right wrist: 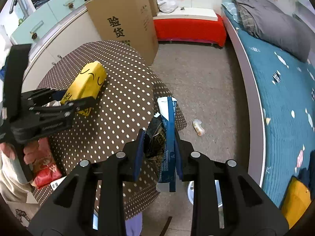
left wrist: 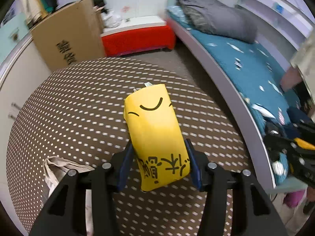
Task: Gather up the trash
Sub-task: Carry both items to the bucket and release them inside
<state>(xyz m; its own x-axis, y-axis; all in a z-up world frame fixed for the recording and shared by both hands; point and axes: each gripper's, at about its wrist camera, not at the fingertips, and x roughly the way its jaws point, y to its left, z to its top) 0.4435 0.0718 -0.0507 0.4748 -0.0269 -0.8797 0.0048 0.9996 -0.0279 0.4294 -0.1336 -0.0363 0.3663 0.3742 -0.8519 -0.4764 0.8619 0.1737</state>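
left fingers (left wrist: 159, 165) pinch yellow pack (left wrist: 155, 135); right fingers (right wrist: 158, 154) seemingly clamp wrappers (right wrist: 167, 137).

1. The yellow pack (left wrist: 157, 135) looks like smooth, slightly glossy plastic film.
2. Under the pack, the dotted tablecloth (left wrist: 78, 108) is matt woven cloth.
3. Behind the pack, the cardboard box (right wrist: 126, 19) is matt brown paperboard.
4. Right of the pack, the blue wrapper (right wrist: 169, 137) is creased, shiny foil-like plastic.
5. The left gripper (left wrist: 157, 163) is matt black plastic with bright metal screws.
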